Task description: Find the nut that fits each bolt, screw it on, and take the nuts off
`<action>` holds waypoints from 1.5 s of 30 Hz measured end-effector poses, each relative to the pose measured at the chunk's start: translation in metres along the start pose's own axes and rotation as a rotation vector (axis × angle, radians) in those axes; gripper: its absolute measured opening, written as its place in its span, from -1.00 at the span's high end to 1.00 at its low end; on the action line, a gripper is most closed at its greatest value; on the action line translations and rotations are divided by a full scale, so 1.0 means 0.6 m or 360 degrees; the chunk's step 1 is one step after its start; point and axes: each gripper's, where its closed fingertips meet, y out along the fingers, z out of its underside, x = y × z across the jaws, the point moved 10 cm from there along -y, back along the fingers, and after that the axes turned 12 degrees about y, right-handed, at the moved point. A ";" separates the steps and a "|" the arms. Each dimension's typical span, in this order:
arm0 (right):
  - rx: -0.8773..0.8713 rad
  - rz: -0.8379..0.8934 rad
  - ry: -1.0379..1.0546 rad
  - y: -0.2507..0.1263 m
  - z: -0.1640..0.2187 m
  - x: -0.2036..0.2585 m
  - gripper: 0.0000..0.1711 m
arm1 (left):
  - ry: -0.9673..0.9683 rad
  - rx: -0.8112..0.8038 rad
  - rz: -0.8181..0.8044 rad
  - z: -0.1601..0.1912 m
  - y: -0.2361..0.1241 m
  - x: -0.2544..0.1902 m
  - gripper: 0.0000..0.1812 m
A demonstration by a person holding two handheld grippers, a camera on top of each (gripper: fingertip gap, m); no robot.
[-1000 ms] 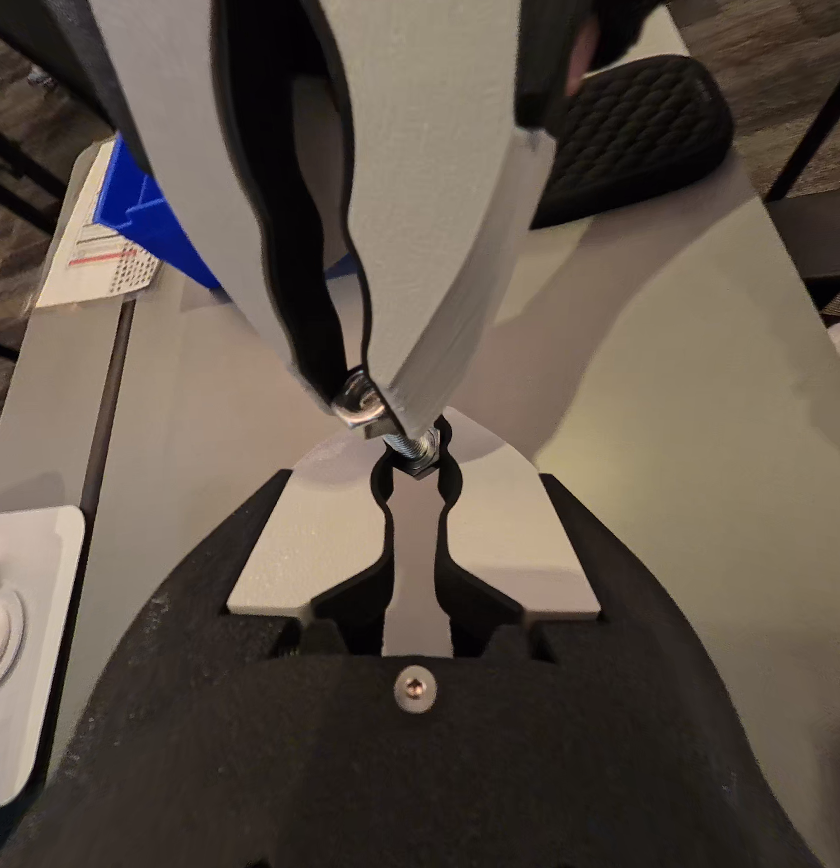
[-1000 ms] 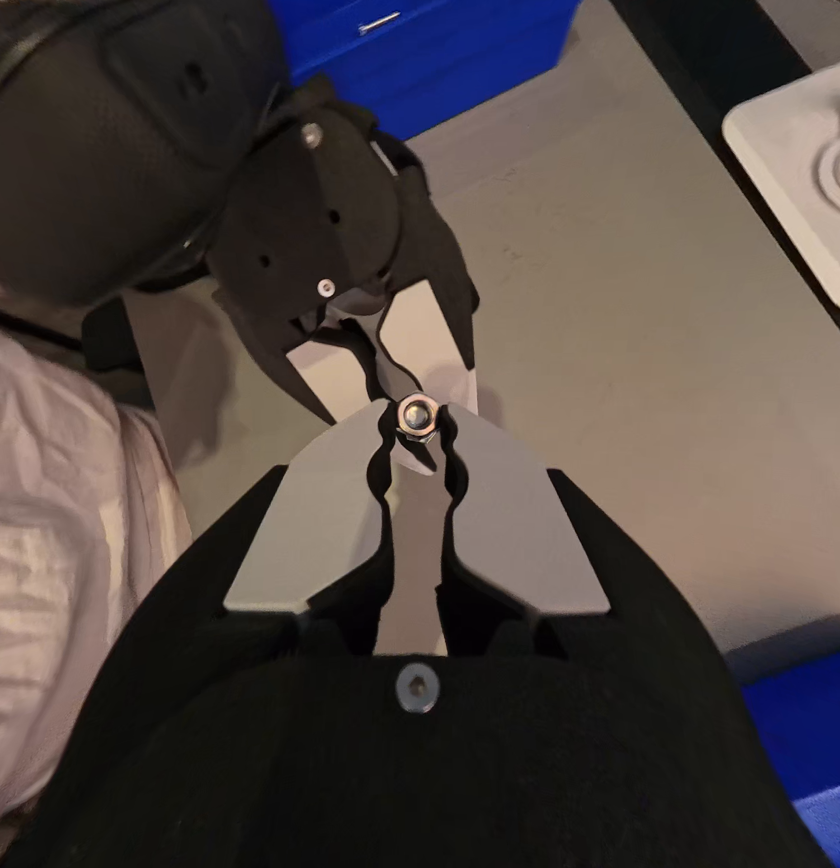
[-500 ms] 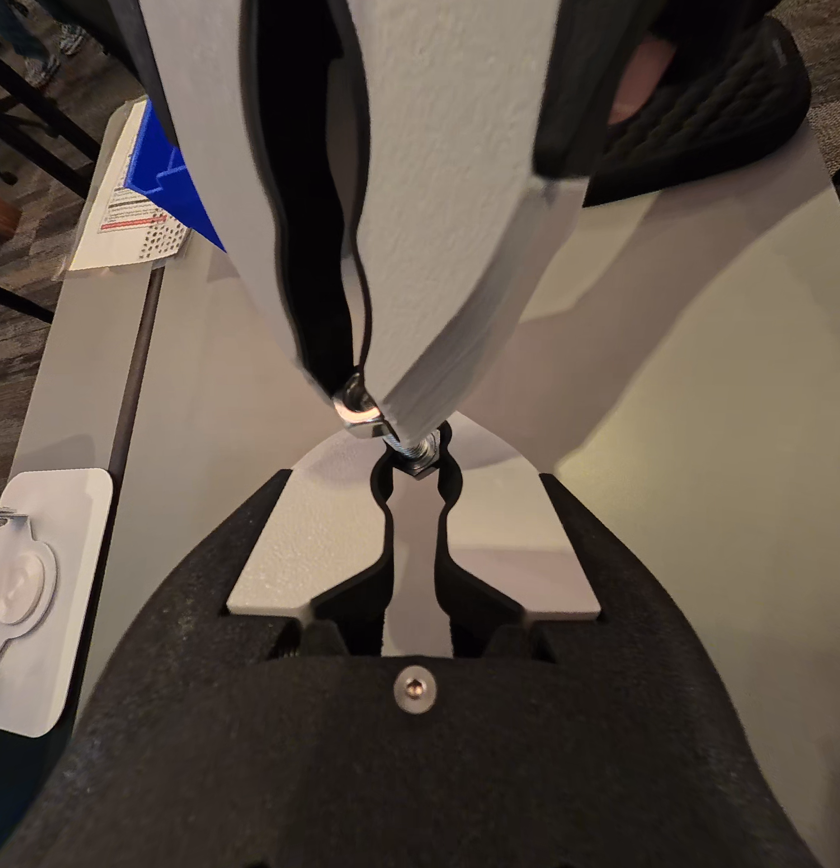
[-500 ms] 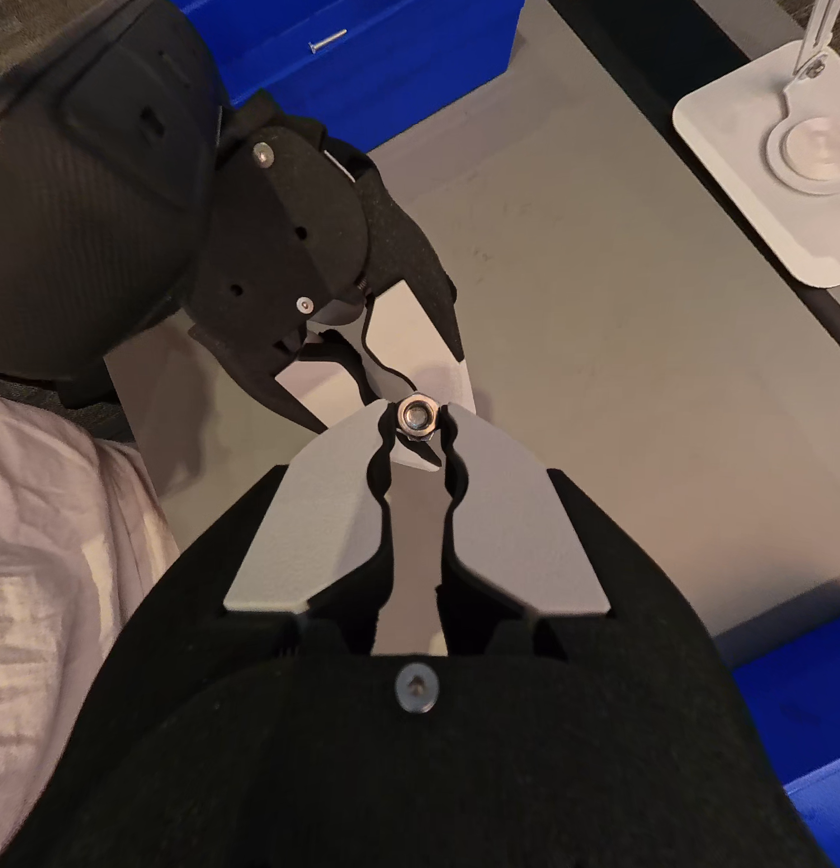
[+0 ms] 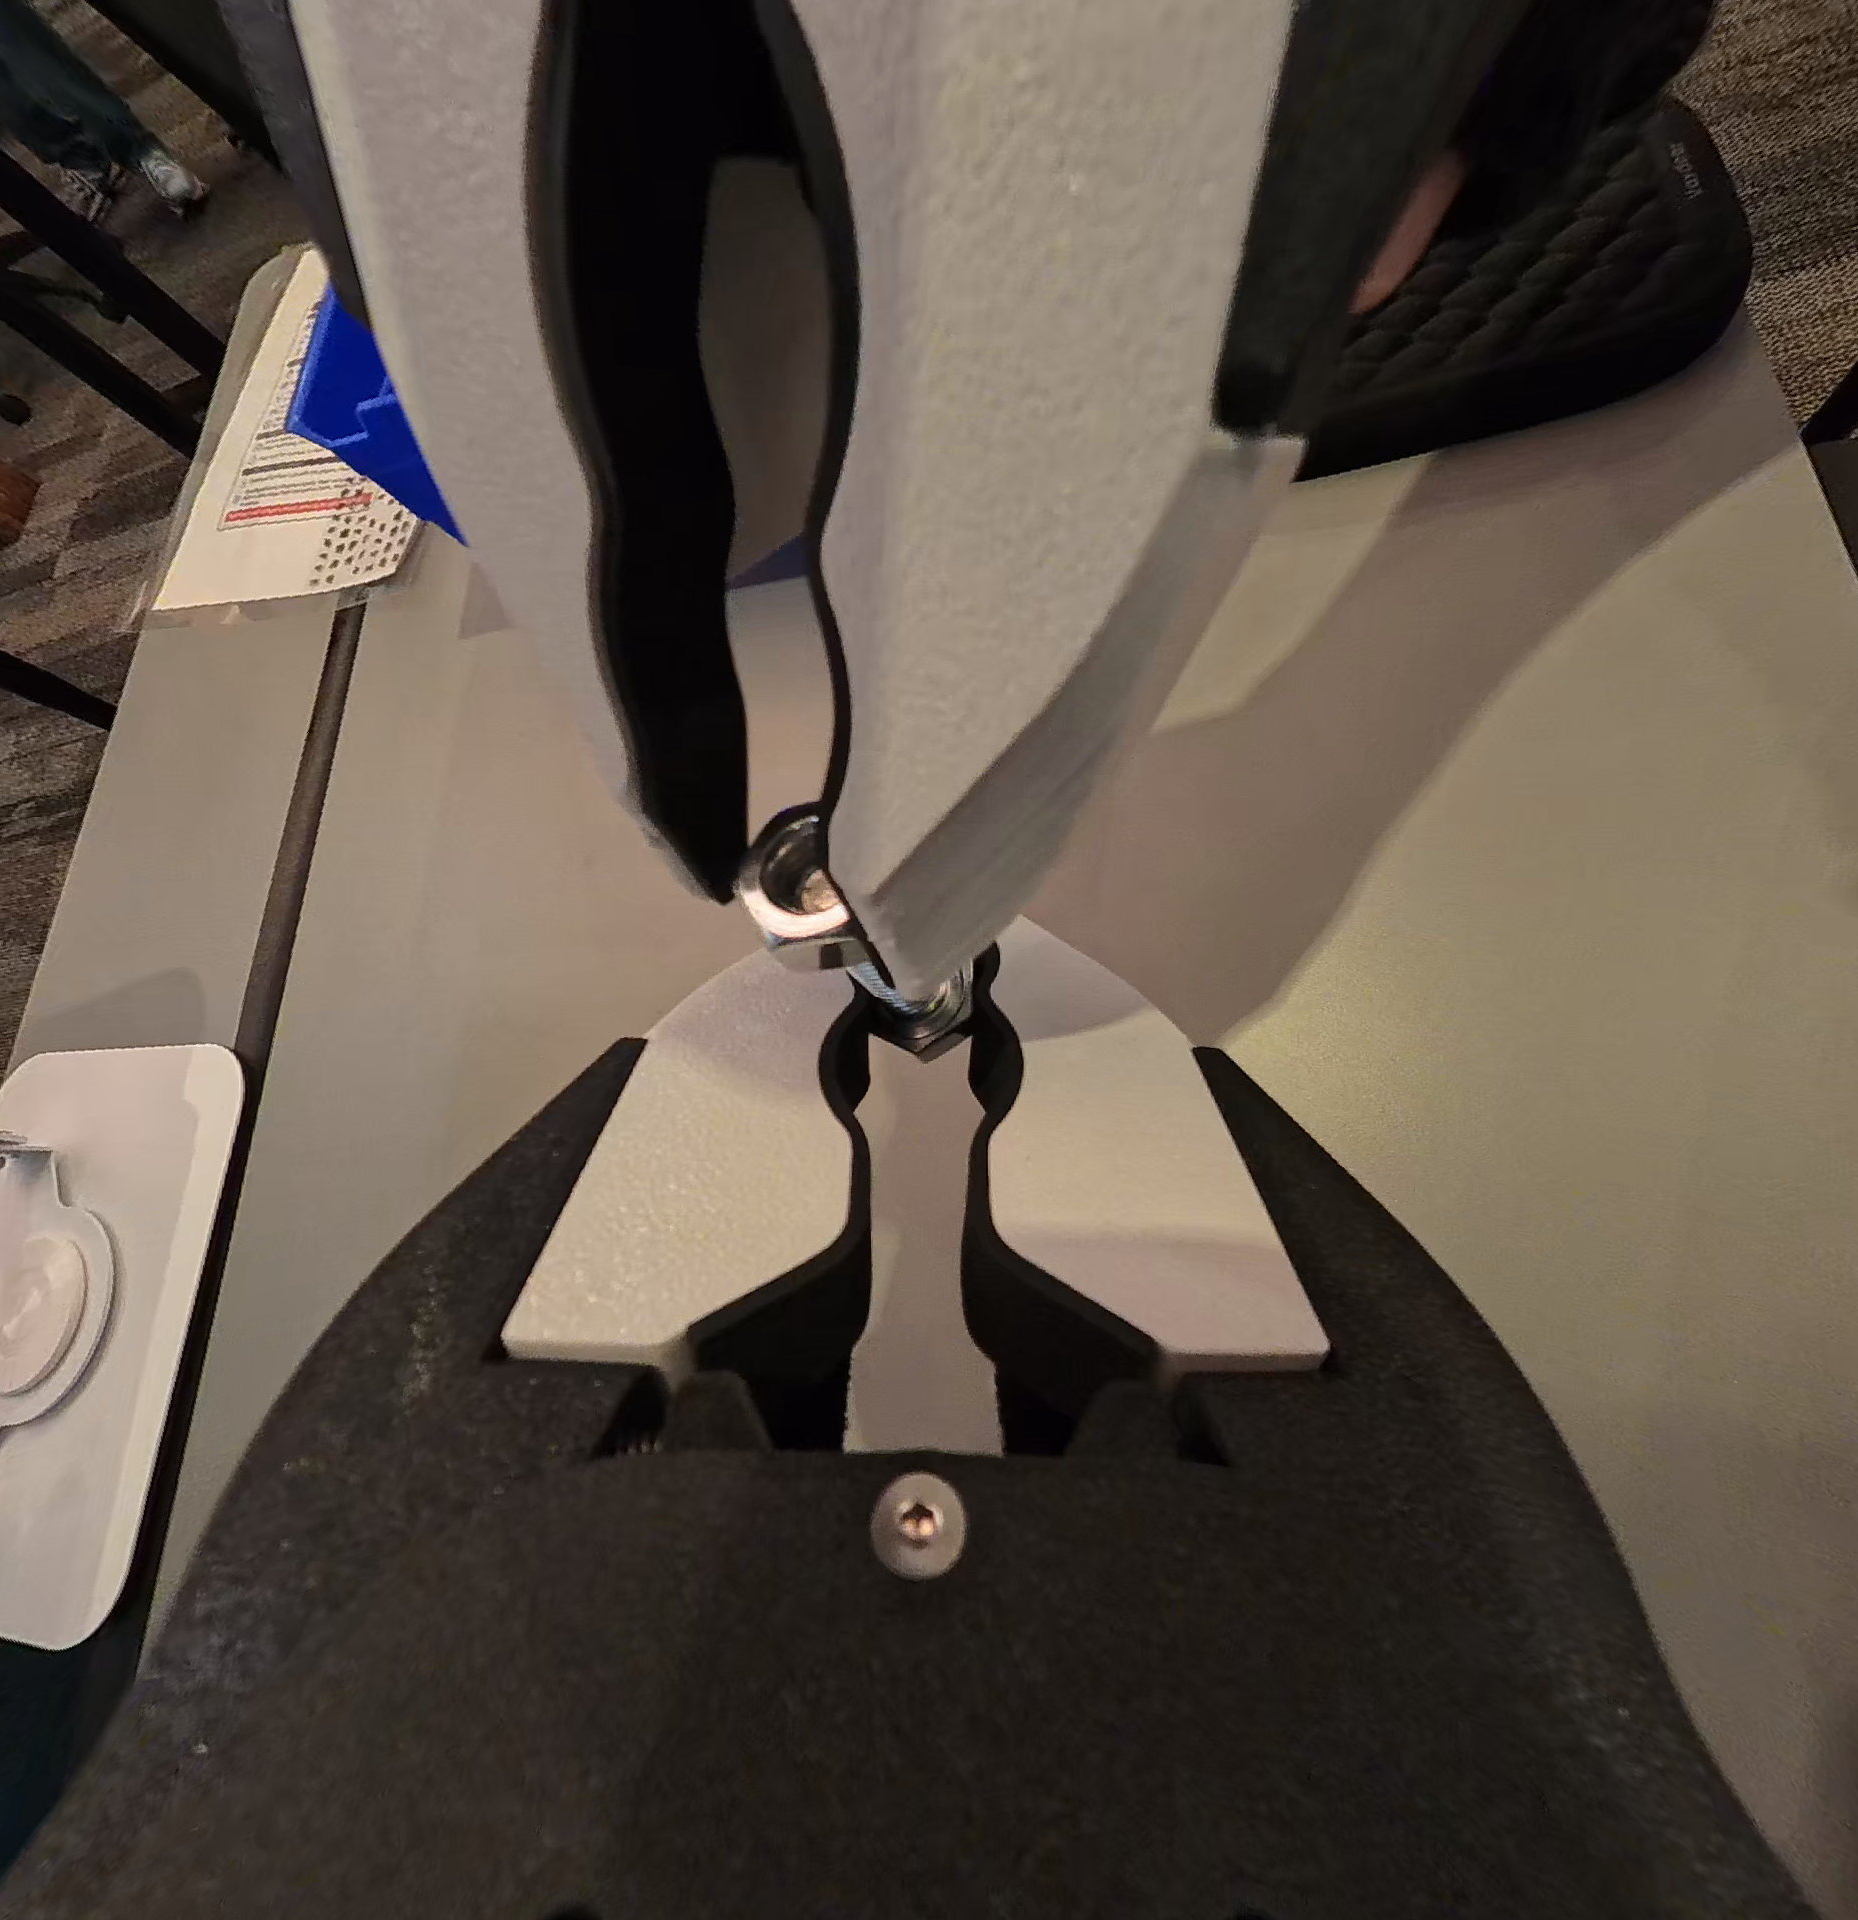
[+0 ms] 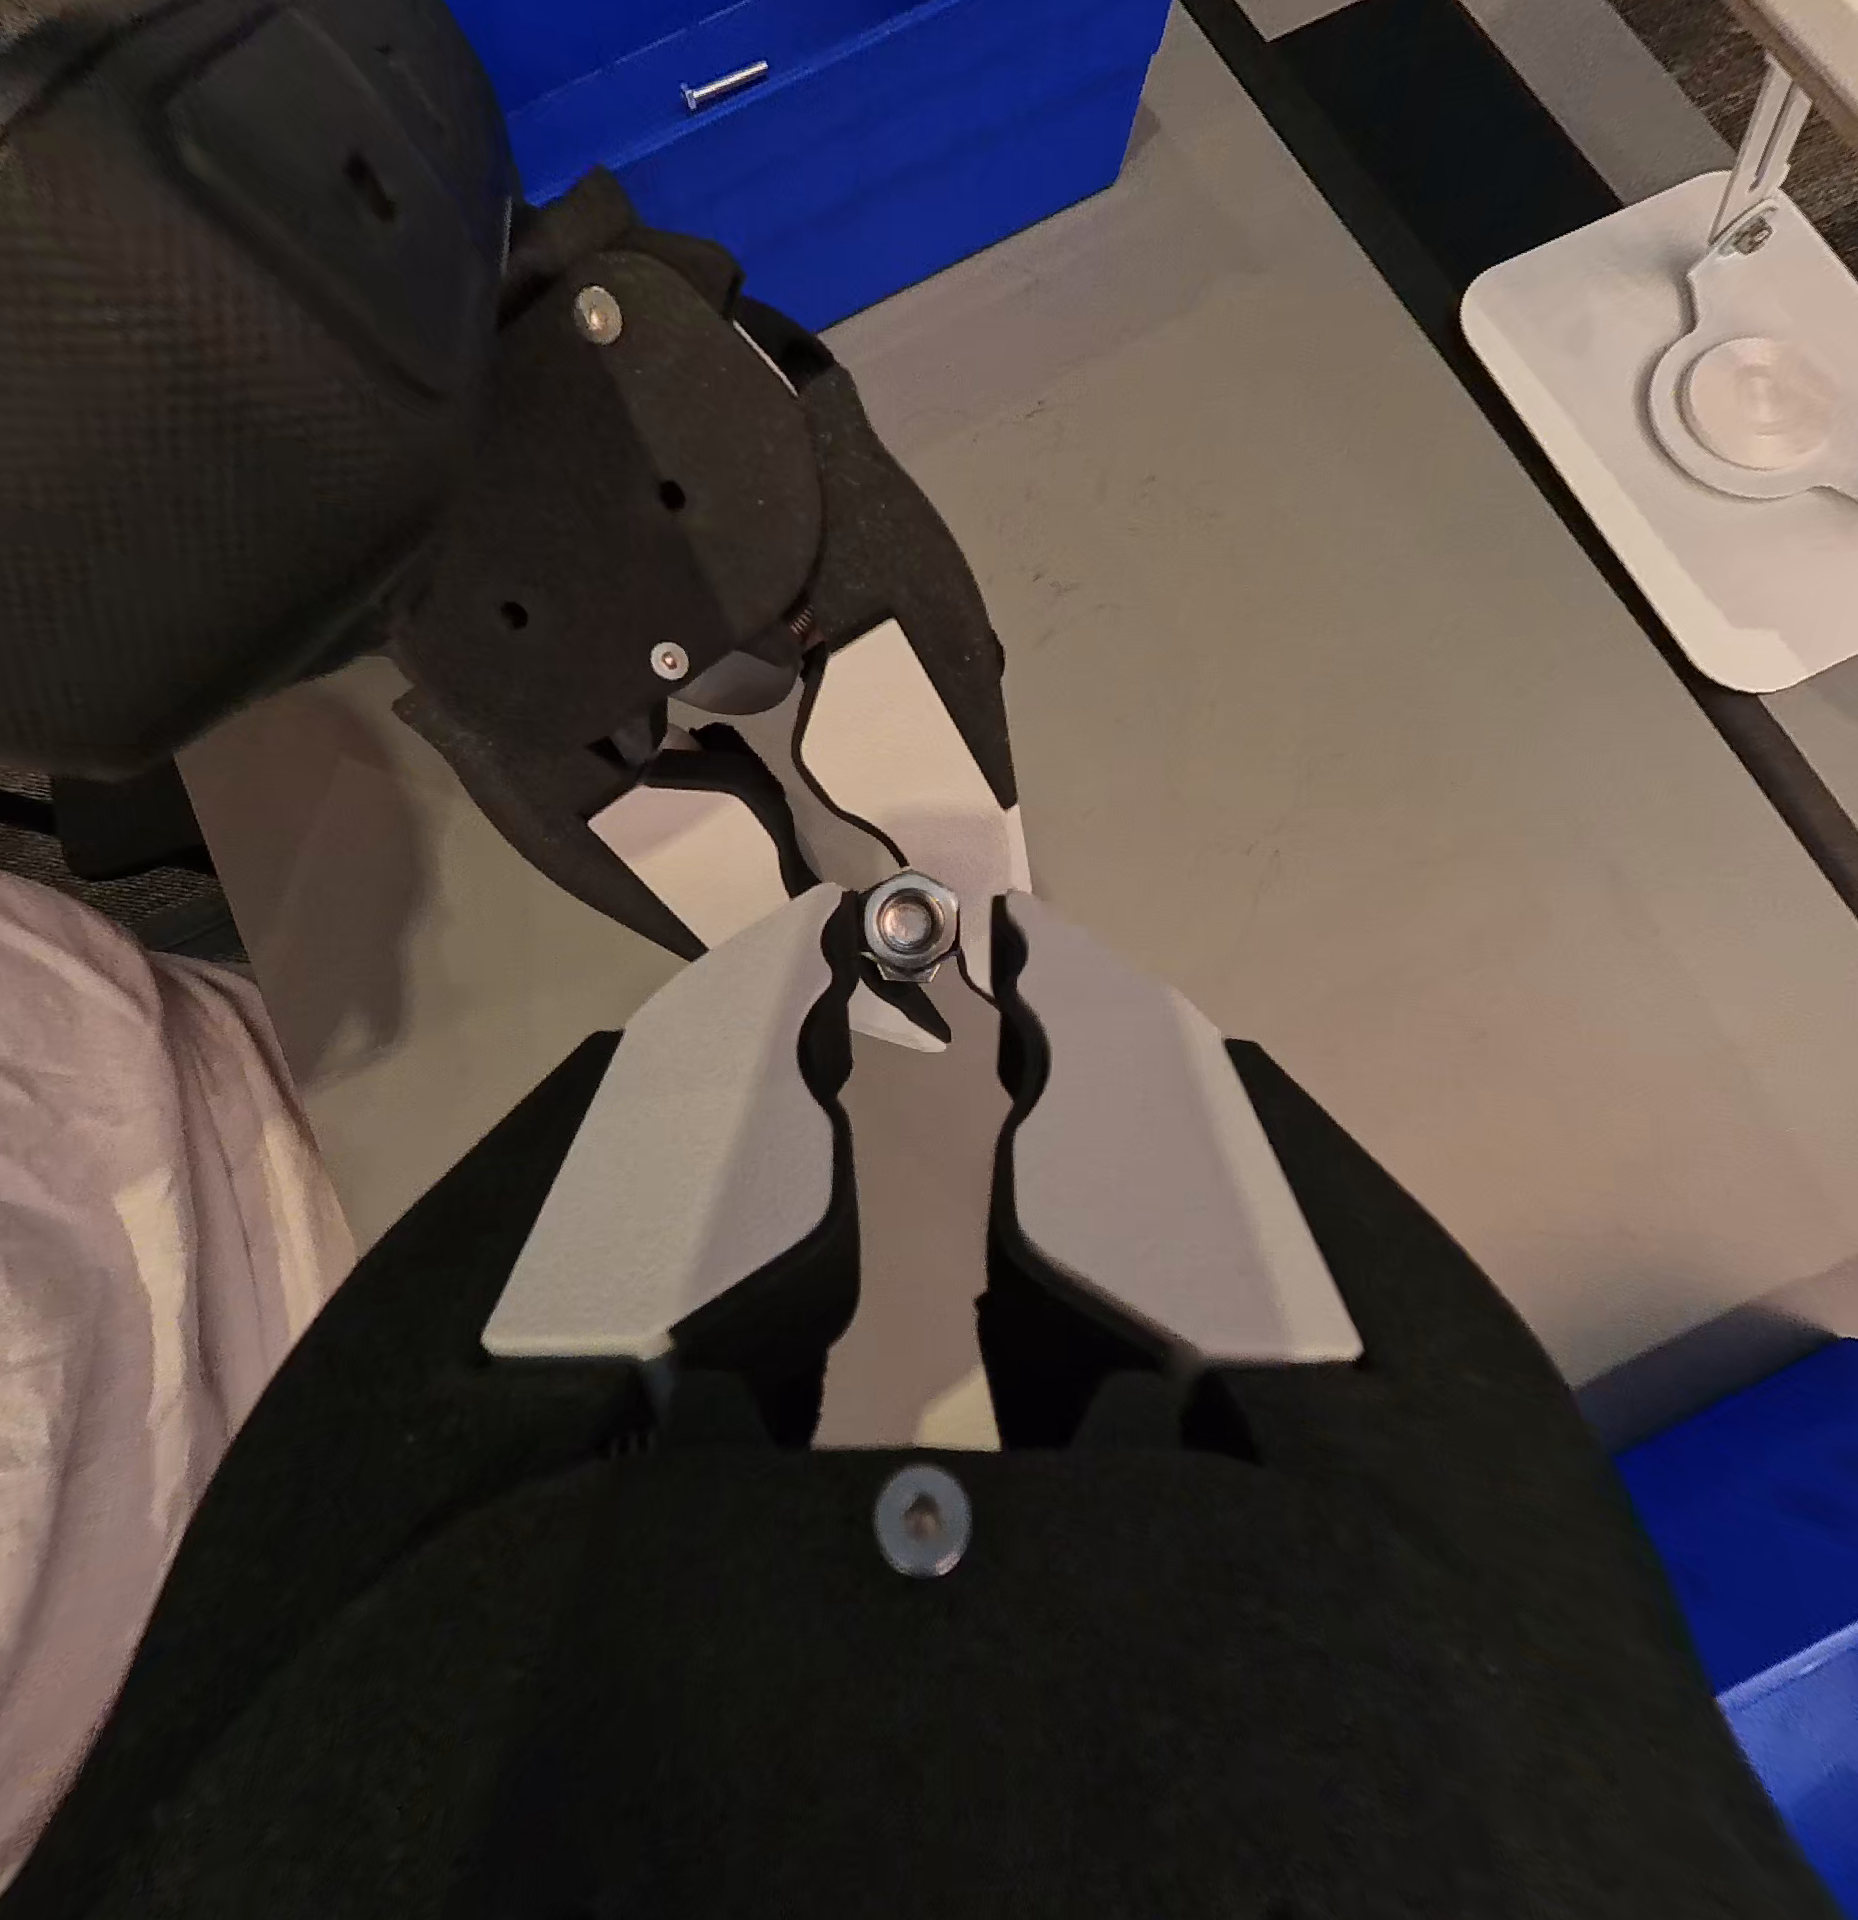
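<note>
In the left wrist view my left gripper [image 5: 920,1023] is shut on the dark hex head of a bolt [image 5: 923,1039]. The bolt's threaded shank [image 5: 894,997] points up and away. A shiny hex nut [image 5: 800,904] sits on its far end. My right gripper [image 5: 800,888] comes down from the top and is shut on that nut. In the right wrist view the nut [image 6: 909,920] sits end-on in the notch between my right gripper's fingers [image 6: 1112,1122], with the bolt end in its hole. The left gripper's black body [image 6: 634,499] is at upper left. Both are held above the grey table [image 6: 1320,831].
A blue bin [image 6: 831,135] holding a small bolt [image 6: 724,81] stands at the far side. Another blue bin [image 6: 1777,1507] is at lower right. A white stand base [image 6: 1673,416] sits on the neighbouring surface. There is a paper sheet [image 5: 281,499], a black mesh chair [image 5: 1527,291] and a person's pale clothing [image 6: 125,1195]. The gap from one gripper's tips to the other's is roughly 6 cm.
Both grippers stay joined at the bolt and nut. The right gripper has tilted, so the nut's open face shows more. The pair has shifted, bringing the white stand base further into view.
</note>
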 end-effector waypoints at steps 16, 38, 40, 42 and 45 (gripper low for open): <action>-0.0599 -0.0218 -0.0495 -0.058 0.029 0.008 0.58 | 0.0044 -0.0286 0.0158 -0.004 -0.016 0.000 0.85; -0.0791 -0.0949 -0.0529 -0.016 0.049 -0.023 0.69 | 0.0212 -0.0501 0.0269 -0.027 -0.029 -0.024 0.85; -0.0775 -0.0962 -0.0532 -0.014 0.049 -0.022 0.70 | 0.0218 -0.0501 0.0272 -0.028 -0.030 -0.026 0.85; -0.0755 -0.0971 -0.0533 -0.012 0.049 -0.021 0.71 | 0.0221 -0.0498 0.0274 -0.028 -0.030 -0.026 0.85; -0.0734 -0.0983 -0.0539 -0.011 0.050 -0.019 0.78 | 0.0225 -0.0495 0.0277 -0.029 -0.029 -0.027 0.85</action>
